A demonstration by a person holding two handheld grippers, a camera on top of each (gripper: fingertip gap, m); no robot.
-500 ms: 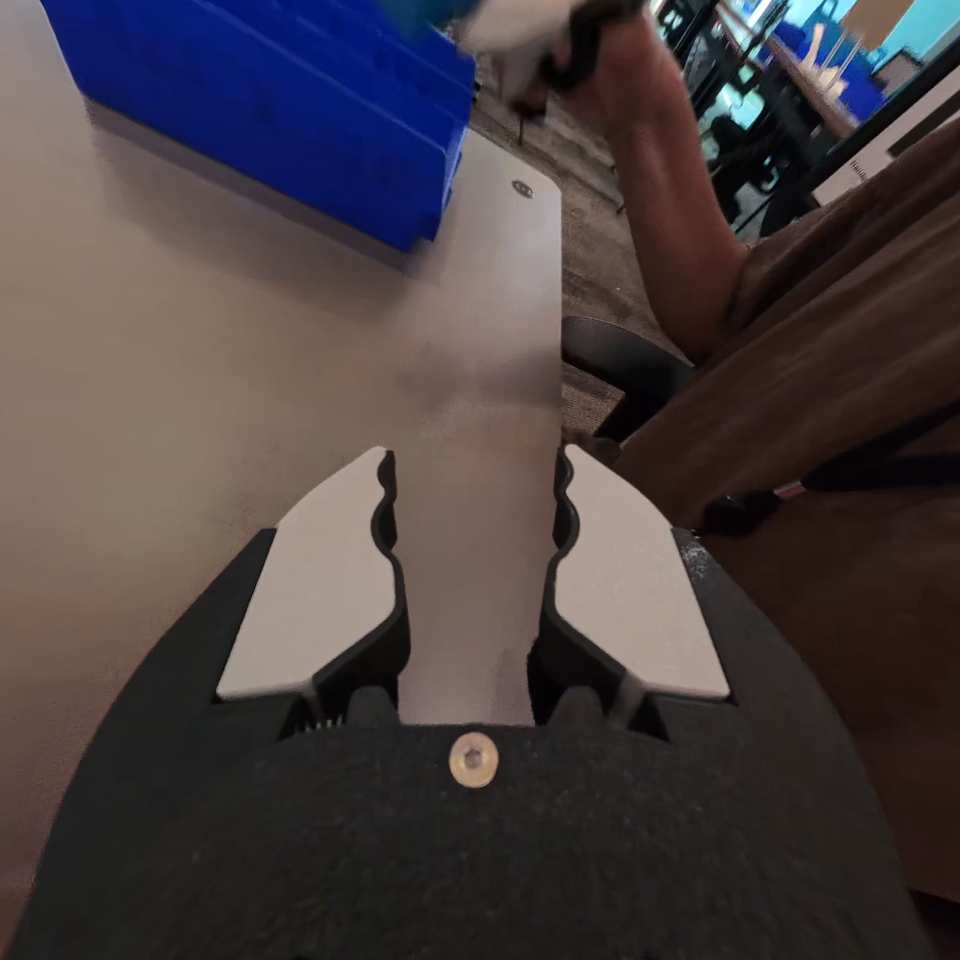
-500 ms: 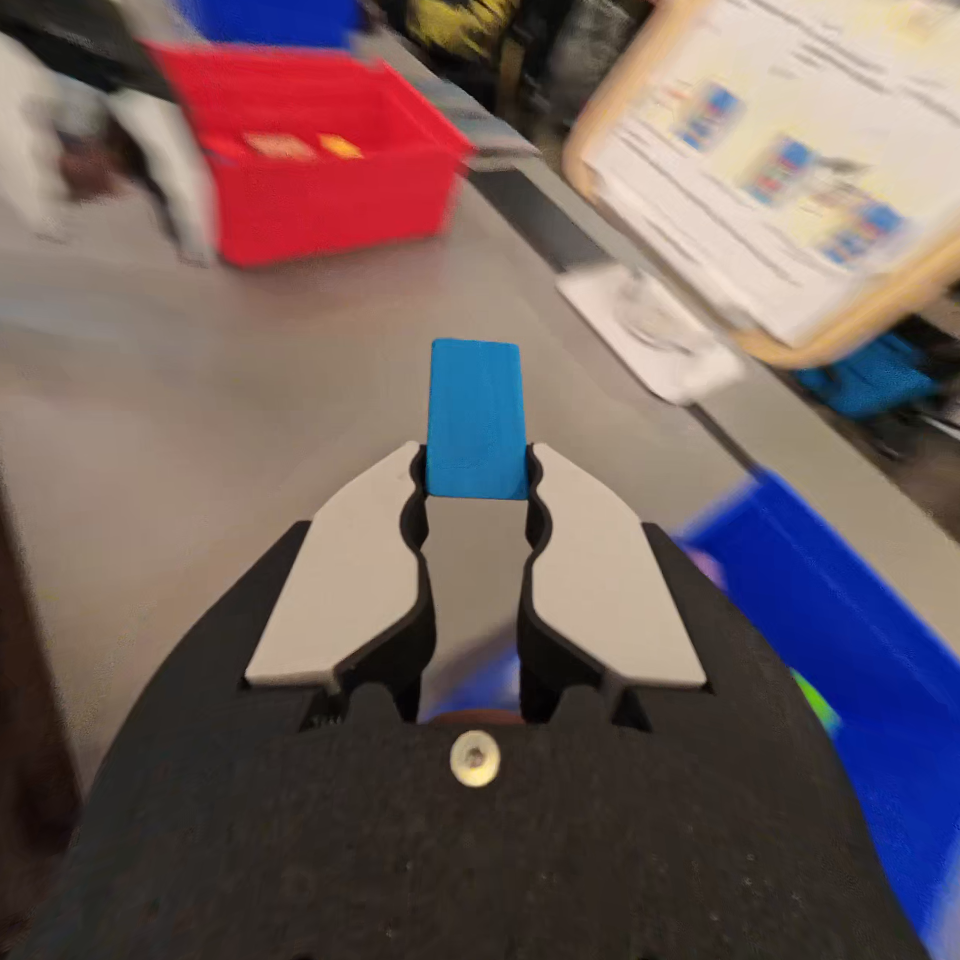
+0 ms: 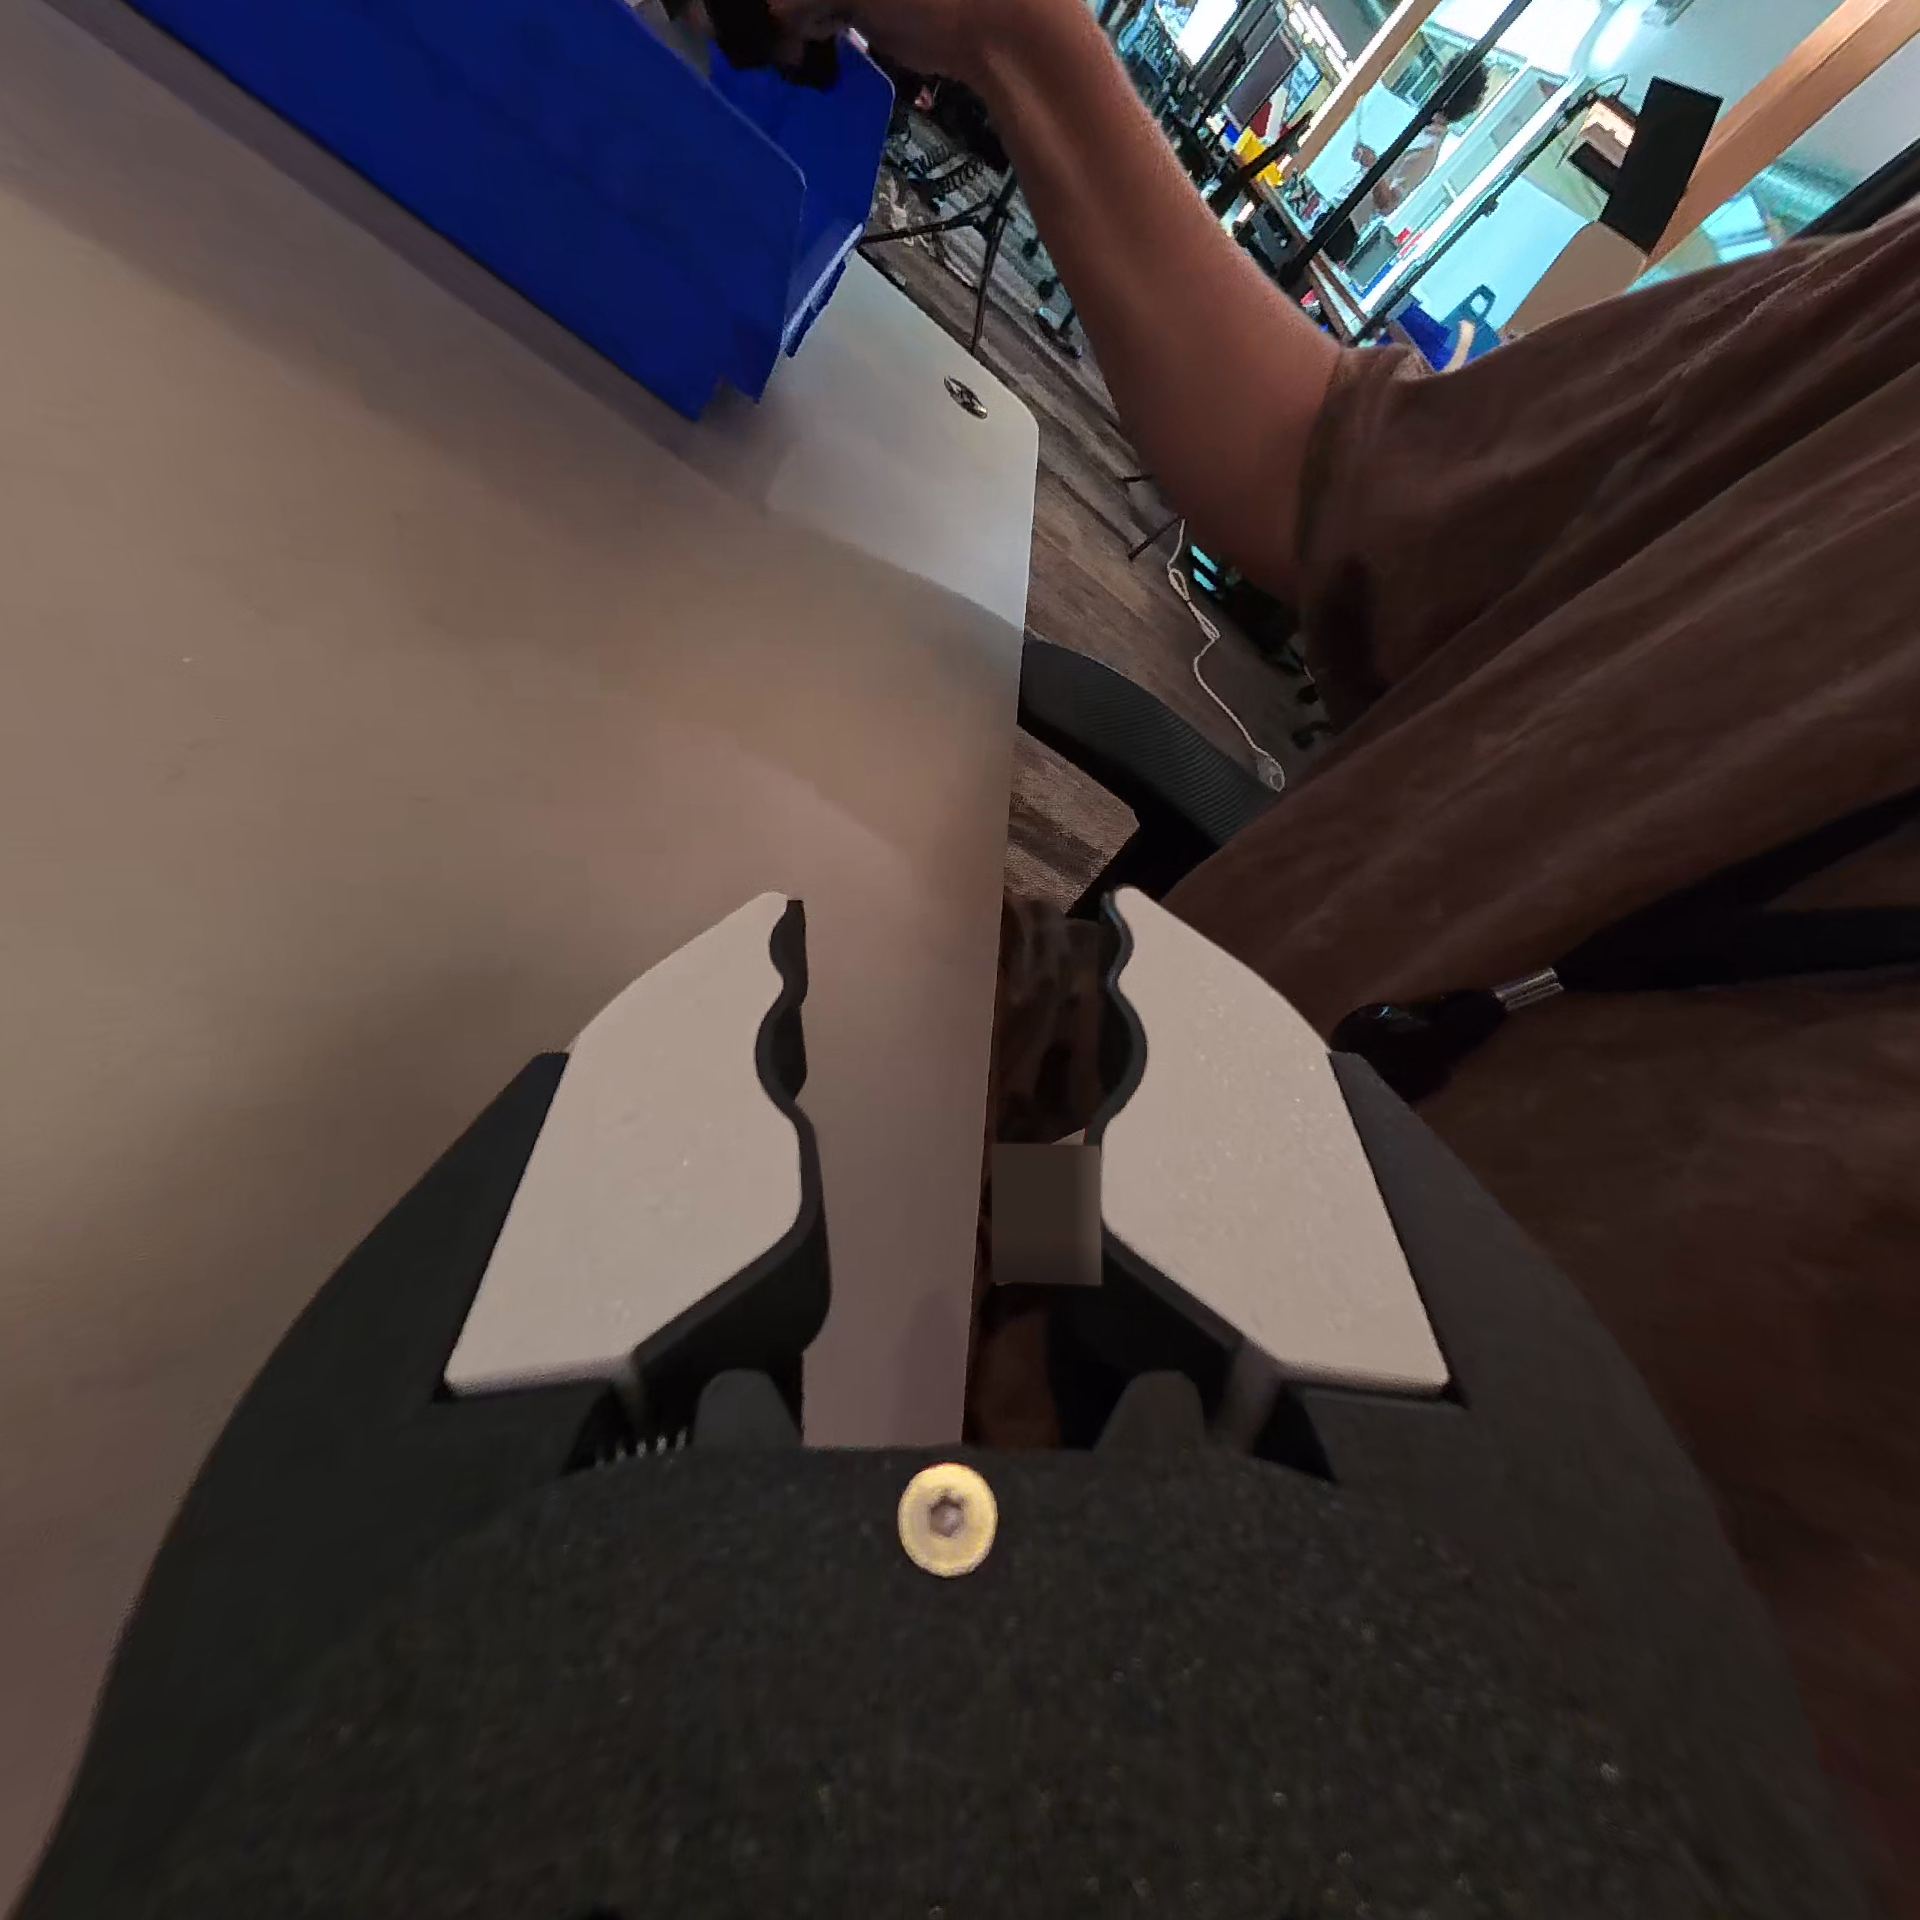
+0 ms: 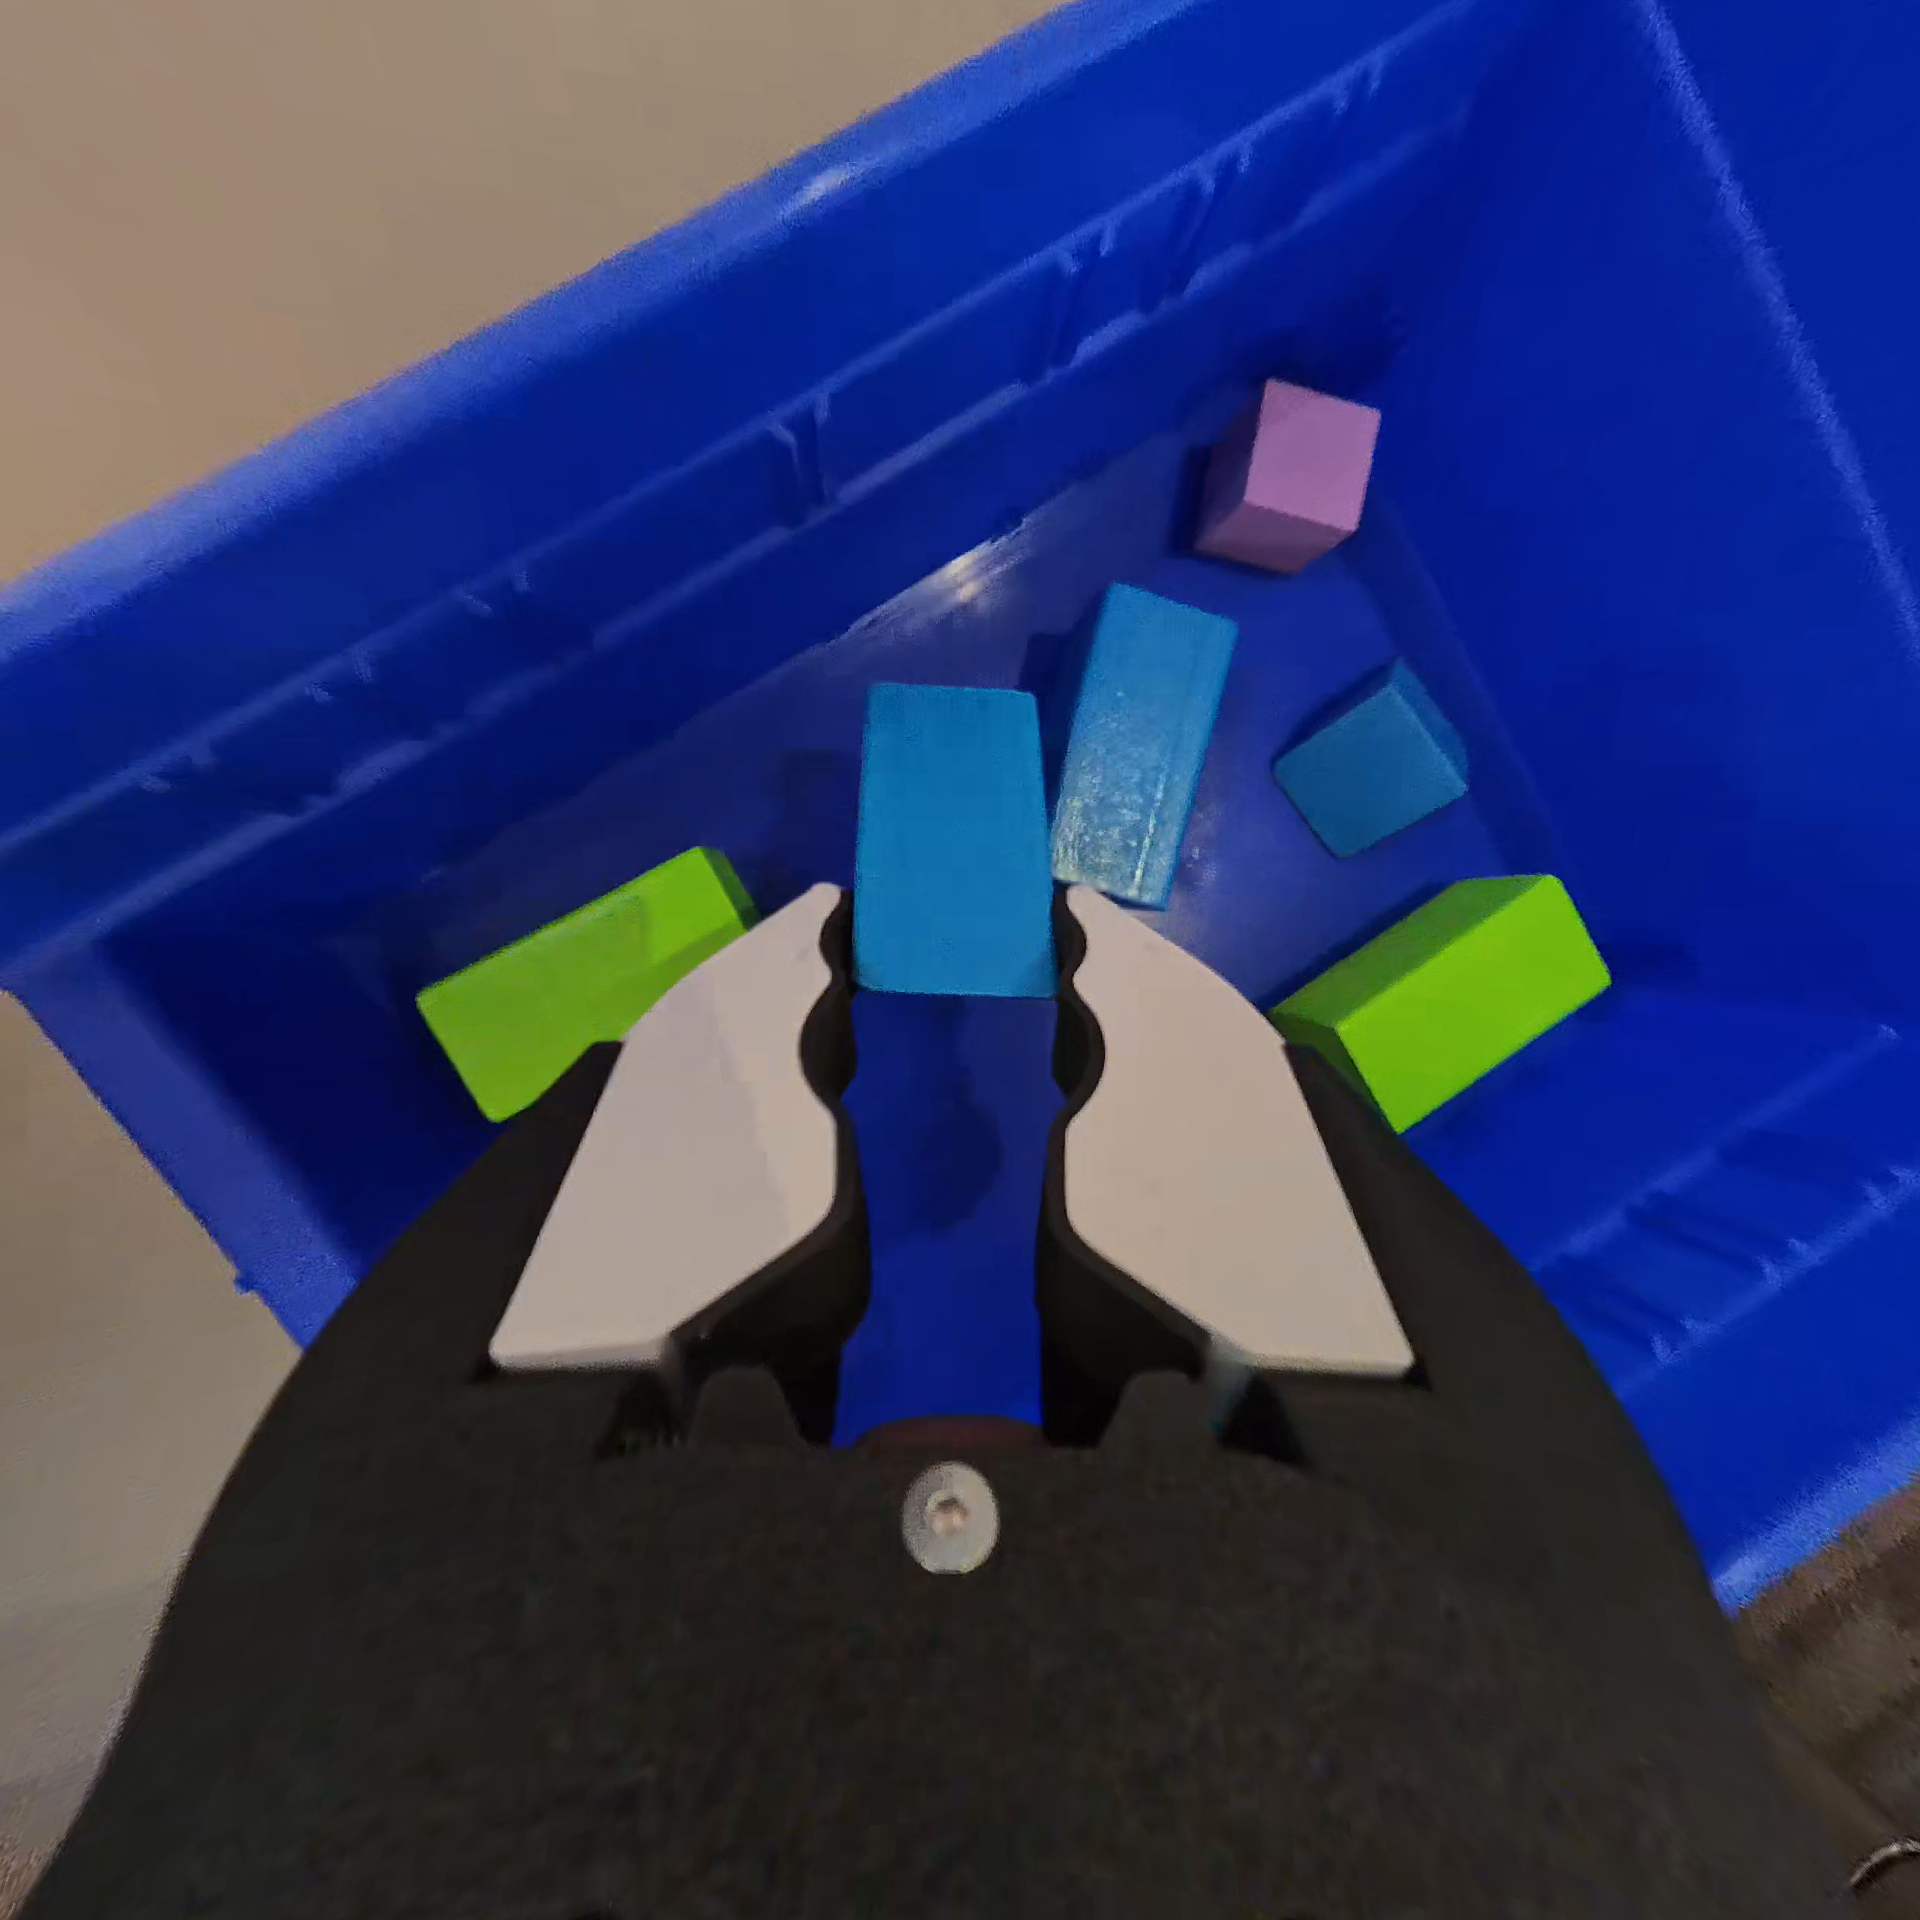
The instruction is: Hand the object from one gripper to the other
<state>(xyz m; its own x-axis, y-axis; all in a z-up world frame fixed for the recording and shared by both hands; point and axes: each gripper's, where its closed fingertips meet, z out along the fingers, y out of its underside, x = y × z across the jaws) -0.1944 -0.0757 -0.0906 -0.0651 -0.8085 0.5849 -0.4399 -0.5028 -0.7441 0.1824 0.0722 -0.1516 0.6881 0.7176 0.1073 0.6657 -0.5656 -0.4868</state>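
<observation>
My right gripper is shut on a light blue block and holds it tilted down over the inside of a blue bin. My left gripper is open and empty, low over the near edge of the grey table. The blue bin also shows in the left wrist view at the far end of the table, with the person's arm reaching over it. The right gripper itself is mostly hidden there.
In the bin lie two green blocks, a second light blue block, a darker blue cube and a purple cube. The person in a brown shirt sits right of the table edge, above a black chair.
My right gripper has swung with the light blue block from above the open table to over the blue bin, now pointing down into it. My left gripper has shifted toward the table's edge, still open.
</observation>
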